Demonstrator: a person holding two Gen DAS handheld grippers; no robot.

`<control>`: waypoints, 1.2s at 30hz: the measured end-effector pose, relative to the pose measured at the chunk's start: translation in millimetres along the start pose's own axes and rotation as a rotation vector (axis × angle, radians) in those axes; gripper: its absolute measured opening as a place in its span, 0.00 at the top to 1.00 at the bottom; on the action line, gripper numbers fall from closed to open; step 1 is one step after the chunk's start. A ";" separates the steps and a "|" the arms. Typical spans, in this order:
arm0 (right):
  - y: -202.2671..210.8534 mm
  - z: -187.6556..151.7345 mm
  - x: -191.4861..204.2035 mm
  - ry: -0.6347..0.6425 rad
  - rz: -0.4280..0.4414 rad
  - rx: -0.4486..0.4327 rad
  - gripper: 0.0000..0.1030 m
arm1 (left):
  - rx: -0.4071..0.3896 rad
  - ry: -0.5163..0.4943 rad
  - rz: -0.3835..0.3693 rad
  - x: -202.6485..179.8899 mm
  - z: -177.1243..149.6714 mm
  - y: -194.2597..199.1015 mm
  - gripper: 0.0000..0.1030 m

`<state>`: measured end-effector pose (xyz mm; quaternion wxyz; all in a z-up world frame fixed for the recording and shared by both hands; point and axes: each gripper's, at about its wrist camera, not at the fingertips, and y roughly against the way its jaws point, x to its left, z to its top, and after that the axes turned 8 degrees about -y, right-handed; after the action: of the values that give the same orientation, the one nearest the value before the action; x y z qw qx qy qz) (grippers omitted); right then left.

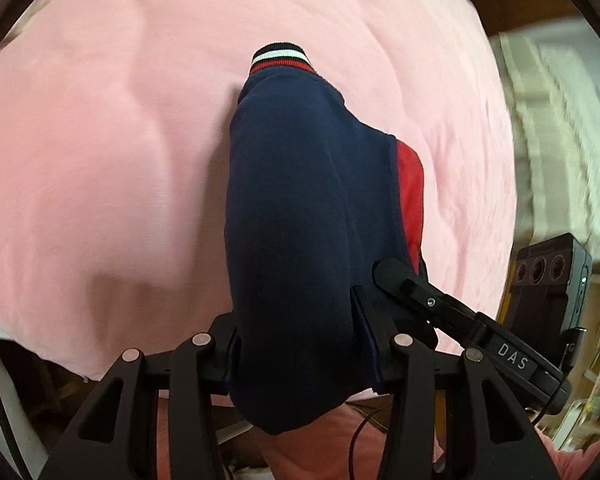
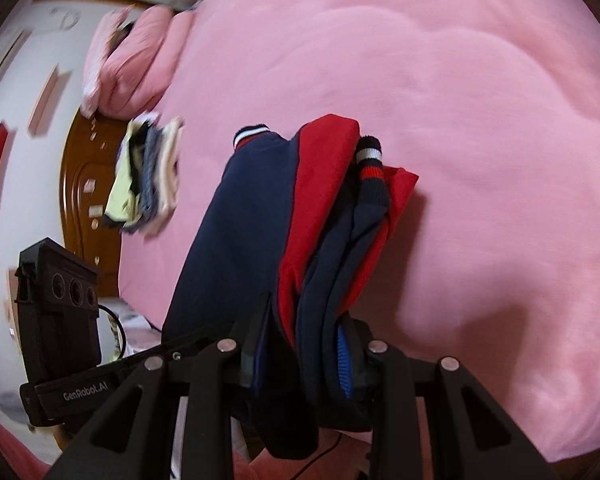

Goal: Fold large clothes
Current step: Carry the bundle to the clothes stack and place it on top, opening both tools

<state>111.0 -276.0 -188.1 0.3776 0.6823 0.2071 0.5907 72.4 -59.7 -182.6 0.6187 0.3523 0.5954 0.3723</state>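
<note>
Left wrist view: left gripper [image 1: 296, 340] clamps the navy-and-red jacket [image 1: 300, 208] above the pink bedspread [image 1: 100, 160]. Right gripper [image 2: 304, 344] pinches its bunched folds too.

we see the jacket [image 1: 296, 208] hanging between the left gripper [image 1: 296, 344] and the right gripper [image 2: 304, 356], above the bed [image 2: 480, 120]. left of it on the bed lies a clothes pile [image 2: 148, 176]; pillows [image 2: 132, 60] sit behind that.
</note>
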 end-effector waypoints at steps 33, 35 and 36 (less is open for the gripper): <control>-277.0 110.8 504.9 0.296 0.447 -0.411 0.73 | -0.663 -0.246 0.502 328.3 260.8 396.9 0.58; -307.9 119.0 499.0 0.280 0.433 -0.389 0.73 | -0.629 -0.237 0.518 348.5 275.5 383.1 0.58; -331.6 124.7 489.8 0.253 0.414 -0.356 0.73 | -0.607 -0.240 0.534 358.3 284.0 375.4 0.58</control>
<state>391.1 255.8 -124.0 0.3340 0.5542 0.0023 0.7624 345.6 436.0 -10.3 0.6412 0.3370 0.2704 0.6342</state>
